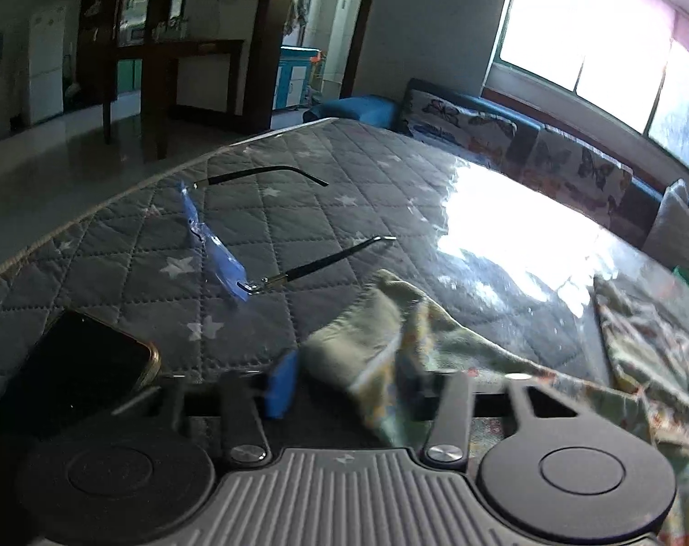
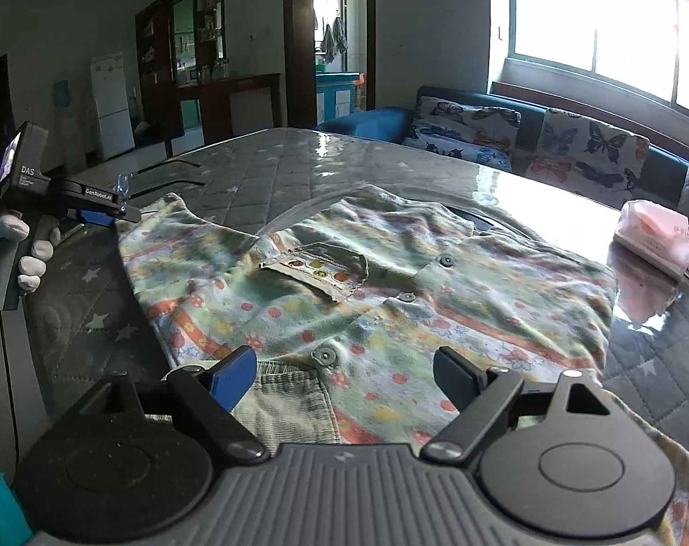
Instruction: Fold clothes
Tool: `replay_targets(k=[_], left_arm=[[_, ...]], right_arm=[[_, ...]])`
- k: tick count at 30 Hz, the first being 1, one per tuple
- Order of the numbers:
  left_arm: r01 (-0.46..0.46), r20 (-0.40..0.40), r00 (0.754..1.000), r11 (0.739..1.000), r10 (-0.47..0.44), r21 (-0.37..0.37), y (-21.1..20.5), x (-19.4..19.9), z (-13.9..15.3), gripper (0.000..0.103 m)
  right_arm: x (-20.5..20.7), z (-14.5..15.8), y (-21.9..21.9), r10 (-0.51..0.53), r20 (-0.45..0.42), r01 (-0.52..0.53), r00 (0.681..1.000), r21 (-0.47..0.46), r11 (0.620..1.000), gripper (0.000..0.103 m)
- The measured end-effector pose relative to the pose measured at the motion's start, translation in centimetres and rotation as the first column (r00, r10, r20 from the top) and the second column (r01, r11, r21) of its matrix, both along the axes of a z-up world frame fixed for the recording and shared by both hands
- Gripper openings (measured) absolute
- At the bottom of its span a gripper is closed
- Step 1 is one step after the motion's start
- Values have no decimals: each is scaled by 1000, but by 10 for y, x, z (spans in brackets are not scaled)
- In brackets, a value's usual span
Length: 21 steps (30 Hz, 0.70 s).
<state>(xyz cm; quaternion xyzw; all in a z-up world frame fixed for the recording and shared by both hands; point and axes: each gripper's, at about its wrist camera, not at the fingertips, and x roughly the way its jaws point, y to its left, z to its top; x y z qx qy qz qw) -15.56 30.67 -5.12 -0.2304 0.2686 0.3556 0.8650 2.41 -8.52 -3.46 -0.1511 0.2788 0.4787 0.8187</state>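
**Right wrist view: patterned shirt spread on a quilted tabletop, one sleeve in the left jaws**

Right wrist view shows a child's patterned shirt lying flat, front up, on a grey star-quilted tabletop under a glossy clear cover. Its buttons, a small chest pocket and a ribbed collar edge face the camera. The right hand-held gripper hovers over the near collar area with its jaws spread wide, one blue pad to the left and a darker pad to the right, neither pressing the cloth. At the far left, a white-gloved hand carries the left hand-held gripper, whose tip meets the shirt's left sleeve end. A pink packet rests near the tabletop's right edge, apart from the shirt.

Left wrist view shows the left hand-held gripper partly closed, with the pale sleeve cuff bunched between its jaws; motion blur hides whether both pads press the fabric. Beyond the cuff lie a pair of glasses with arms unfolded, and a dark phone sits just left of the jaws. A butterfly-print sofa stands beneath the window.
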Motion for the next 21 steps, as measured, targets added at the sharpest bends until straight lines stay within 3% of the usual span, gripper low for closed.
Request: replay_targets(k=[3,7,11,16,21], left_arm=[[3,35,999,999,-1,-36,4,-4,0,16],[31,112,993,999,-27,-33,-3,-9,12,14],[139,213,968,990,-136,1,-27,-6,40,13],[347,306,886,936,-349,63,-77,13,71,13],[561,322,771,825,-550,67,-138,46,66,13]], right_arm=[[0,1,1,0,-3,0,1000,7,1000,87],[1,3,2,0,-9,0,1000,18,1000,87],[7,4,1,-18,-36,20,999,36,999,86],[19,10,-7,-70,-82,76,994,84,994,84],[39,21,-23,-127,-171,154,977,158,975,77]])
